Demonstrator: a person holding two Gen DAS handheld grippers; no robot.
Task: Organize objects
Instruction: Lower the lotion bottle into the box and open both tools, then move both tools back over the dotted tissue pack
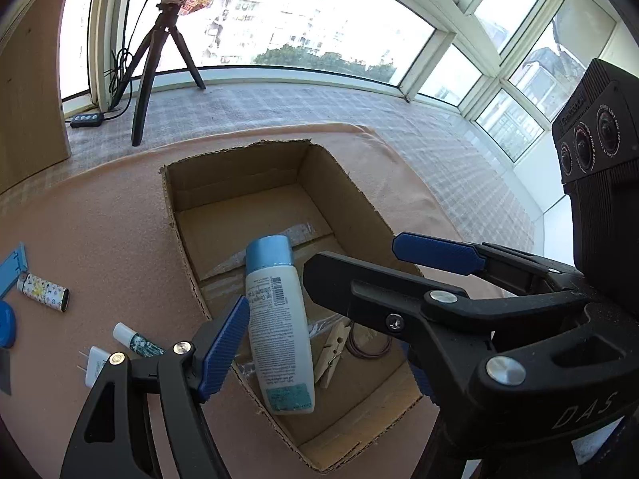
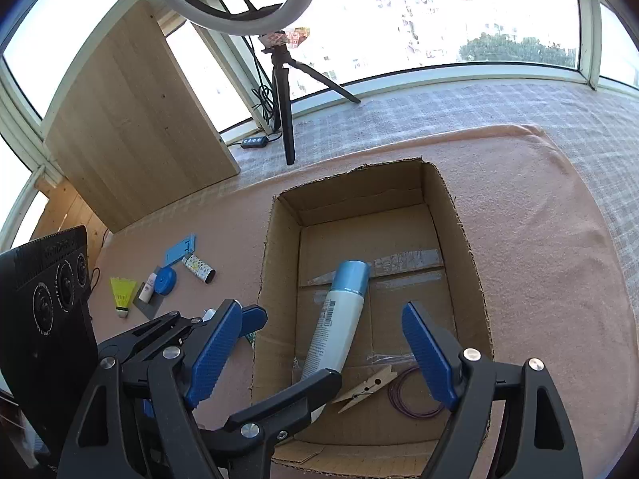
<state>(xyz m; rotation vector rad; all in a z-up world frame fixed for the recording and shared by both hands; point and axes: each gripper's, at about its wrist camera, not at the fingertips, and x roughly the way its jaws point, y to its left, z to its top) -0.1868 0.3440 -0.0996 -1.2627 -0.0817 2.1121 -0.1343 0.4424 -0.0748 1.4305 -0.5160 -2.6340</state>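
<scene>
Bottle: the white bottle [image 2: 335, 327] with a blue cap lies on the floor of the box [image 2: 463, 239], cap toward the far wall, base toward the near wall.
Left gripper [image 1: 319, 335]: jaws wide, one on each side of the bottle; the left pad looks to be just beside or touching the bottle's side, the other well clear. Nothing is clamped.
Right gripper [image 2: 319, 351]: jaws wide, over the near half of the box, holding nothing.
Step in hand: judging by the open jaws, the bottle counts as delivered. To do it well, lift both grippers straight up and clear of the walls, so that no pad drags the bottle or catches the cardboard rim.
Box contents: the bottle, a wooden clothespin [image 2: 367, 389] just beside its base, and a thin purple loop [image 2: 415, 393] next to the clothespin. The far half is bare.
Left to sort: on the pink cloth [image 2: 539, 239] to the left of the box lie a patterned lighter [image 2: 198, 268], a blue disc [image 2: 165, 281], a yellow shuttlecock [image 2: 122, 293] and a white plug [image 1: 96, 365].
</scene>
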